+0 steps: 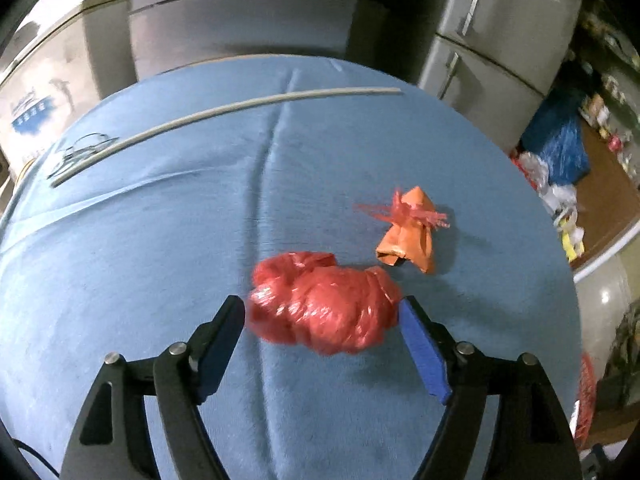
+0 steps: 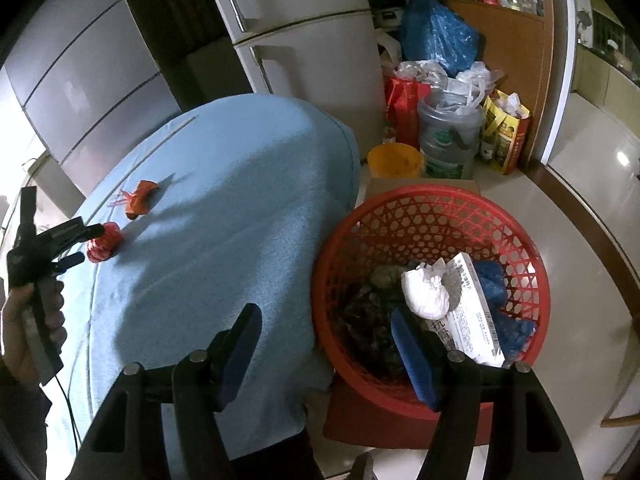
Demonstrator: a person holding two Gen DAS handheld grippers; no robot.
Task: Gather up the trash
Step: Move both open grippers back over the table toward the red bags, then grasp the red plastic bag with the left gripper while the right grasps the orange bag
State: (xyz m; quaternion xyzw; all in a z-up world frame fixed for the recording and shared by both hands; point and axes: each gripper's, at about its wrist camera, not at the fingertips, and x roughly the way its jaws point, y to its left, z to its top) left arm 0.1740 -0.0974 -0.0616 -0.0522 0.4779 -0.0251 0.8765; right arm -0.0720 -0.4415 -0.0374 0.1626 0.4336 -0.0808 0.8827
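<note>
Here left tongs (image 1: 322,312) gape wide around the red bag (image 1: 324,304).

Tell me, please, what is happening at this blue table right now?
A person is clearing trash with two handheld grippers. The left gripper is open, its fingers on either side of a crumpled red plastic bag on the blue tablecloth. An orange wrapper lies just beyond it, not yet collected. The right gripper hangs open and empty at the table's edge, beside a red basket on the floor that already holds a white wad, a box and other rubbish.
</note>
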